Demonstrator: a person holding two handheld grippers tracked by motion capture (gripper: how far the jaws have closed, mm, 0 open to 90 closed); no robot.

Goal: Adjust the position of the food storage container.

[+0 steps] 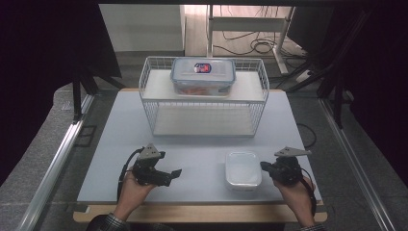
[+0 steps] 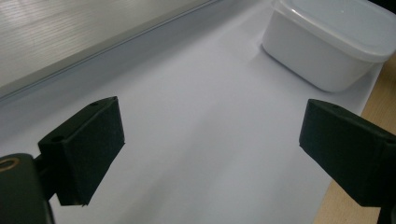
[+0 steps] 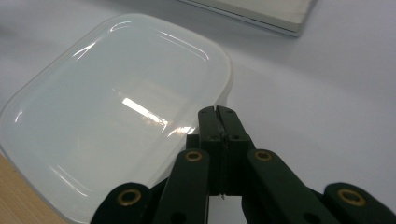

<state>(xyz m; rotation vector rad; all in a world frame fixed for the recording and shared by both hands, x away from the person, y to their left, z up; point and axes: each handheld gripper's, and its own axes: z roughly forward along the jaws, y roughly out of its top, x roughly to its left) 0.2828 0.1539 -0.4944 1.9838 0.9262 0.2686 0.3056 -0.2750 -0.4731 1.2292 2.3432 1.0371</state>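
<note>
1. White worktop under dim light; a wire rack stands at the far side.
2. White lidded container sits near right, just beside the right gripper, whose jaws are pressed together on nothing.
3. Left gripper is held wide apart, empty, well left of it.
4. Container judged light, stiff, glossy and slippery; best gripped across the lid rim.
</note>
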